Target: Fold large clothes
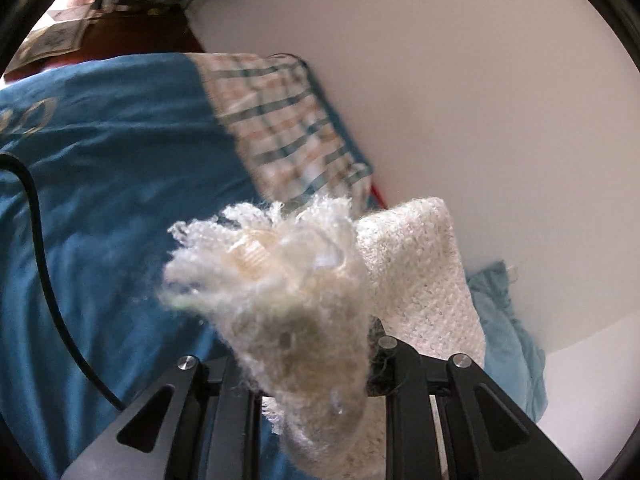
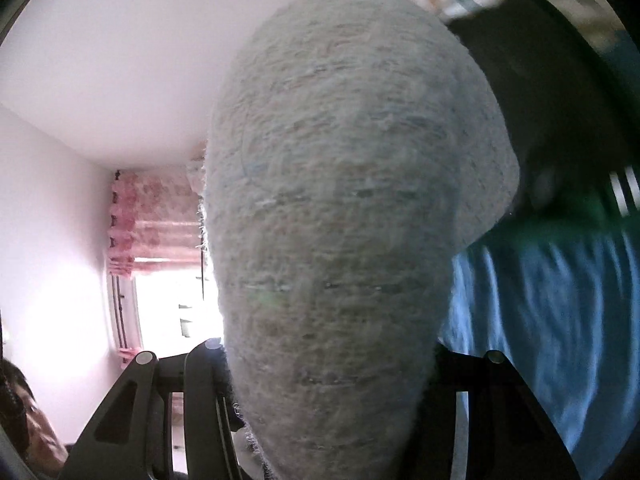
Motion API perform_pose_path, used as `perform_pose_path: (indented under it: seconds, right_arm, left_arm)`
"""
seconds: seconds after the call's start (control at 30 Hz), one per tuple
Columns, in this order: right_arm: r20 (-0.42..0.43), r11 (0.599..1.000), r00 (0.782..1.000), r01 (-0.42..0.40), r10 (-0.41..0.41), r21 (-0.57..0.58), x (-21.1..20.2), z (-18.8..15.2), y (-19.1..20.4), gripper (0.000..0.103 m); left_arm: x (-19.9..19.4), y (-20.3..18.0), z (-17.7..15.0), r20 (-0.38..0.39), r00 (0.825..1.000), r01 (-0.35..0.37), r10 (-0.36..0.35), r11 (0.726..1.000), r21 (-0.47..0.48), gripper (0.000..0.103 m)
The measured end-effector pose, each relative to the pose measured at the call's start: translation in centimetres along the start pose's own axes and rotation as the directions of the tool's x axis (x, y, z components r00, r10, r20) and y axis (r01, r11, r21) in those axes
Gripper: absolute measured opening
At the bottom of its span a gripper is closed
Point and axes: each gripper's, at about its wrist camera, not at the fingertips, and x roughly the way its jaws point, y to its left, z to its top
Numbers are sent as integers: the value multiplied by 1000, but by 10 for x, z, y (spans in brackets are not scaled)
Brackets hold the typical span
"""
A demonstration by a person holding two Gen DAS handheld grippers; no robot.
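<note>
blue bedspread (image 1: 120,200) | left gripper (image 1: 316,380), right gripper (image 2: 328,380): fingers clamp knit garment (image 1: 304,300) | no text

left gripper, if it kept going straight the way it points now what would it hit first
Apart from the white knitted cloth that the left gripper already clamps, probably the checked pillow on the blue bedspread, or the wall beside it; depth is unclear.

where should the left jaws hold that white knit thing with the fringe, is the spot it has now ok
Probably fine. The left gripper is shut on the white knit cloth just behind its fringed end, coming in from the end. The tassels are loose and would likely slip, so the denser knit behind them looks like the firmer hold. The right gripper clamps another part.
</note>
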Motion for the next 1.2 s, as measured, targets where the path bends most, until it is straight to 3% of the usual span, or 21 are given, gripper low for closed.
perform_pose_path:
  seconds: [0.2, 0.33, 0.47, 0.6, 0.67, 0.7, 0.77, 0.8, 0.83, 0.9, 0.93, 1.0, 1.07, 1.13, 1.17, 1.2]
  right_arm:
    - [-61, 1000, 998, -5, 4, -14, 27, 110, -36, 54]
    - [-98, 999, 994, 39, -37, 15, 46, 158, -85, 54]
    - [-93, 997, 994, 53, -48, 48, 57, 179, -138, 54]
    - [-102, 997, 993, 58, -53, 48, 51, 170, -148, 56]
    - [-112, 992, 987, 120, -116, 31, 40, 179, -137, 63]
    - [-111, 981, 975, 193, -190, 17, 42, 178, -126, 70]
    - [-102, 952, 947, 304, -305, -23, 48, 173, -99, 74]
    - [-80, 929, 925, 369, -371, -38, 47, 170, -87, 80]
    - [-48, 886, 886, 459, -462, -69, 46, 166, -74, 89]
    - [52, 775, 787, 615, -615, -144, 45, 154, -47, 90]
    - [103, 703, 722, 691, -685, -170, 45, 144, -32, 90]
    - [185, 590, 615, 788, -766, -177, 48, 127, -8, 90]
    - [274, 411, 439, 898, -856, -156, 43, 99, 5, 91]
    - [318, 274, 307, 951, -897, -144, 1, 76, -1, 92]
    - [342, 192, 228, 972, -912, -137, 6, 59, 6, 93]
    - [357, 145, 185, 980, -916, -135, 0, 43, 8, 94]
  left_arm:
    - [102, 5, 30, -7, 1000, 20, -20, 1000, -19, 16]
    - [166, 34, 22, -77, 996, -38, 36, 999, -25, 16]
    - [211, 52, 12, -144, 984, -101, 107, 994, 48, 16]
    - [218, 51, 12, -167, 977, -110, 132, 985, 132, 22]
    - [216, 42, 14, -192, 965, -140, 176, 972, 186, 23]
    - [216, 39, 17, -203, 958, -158, 200, 966, 207, 25]
    - [218, 32, 18, -197, 942, -214, 271, 939, 270, 35]
    - [215, 24, 18, -171, 929, -261, 328, 909, 325, 48]
    - [214, 17, 18, -144, 920, -292, 364, 883, 366, 68]
    - [210, 10, 20, -98, 906, -335, 412, 839, 429, 84]
    - [206, 4, 19, -75, 900, -353, 430, 817, 457, 84]
    - [199, -7, 19, -27, 886, -387, 463, 771, 506, 86]
    - [192, -15, 18, 8, 878, -405, 478, 736, 543, 91]
    - [180, -31, 12, 43, 876, -409, 481, 692, 595, 94]
    - [178, -34, 12, 53, 876, -409, 480, 679, 610, 94]
    - [172, -42, 9, 67, 877, -406, 475, 660, 632, 95]
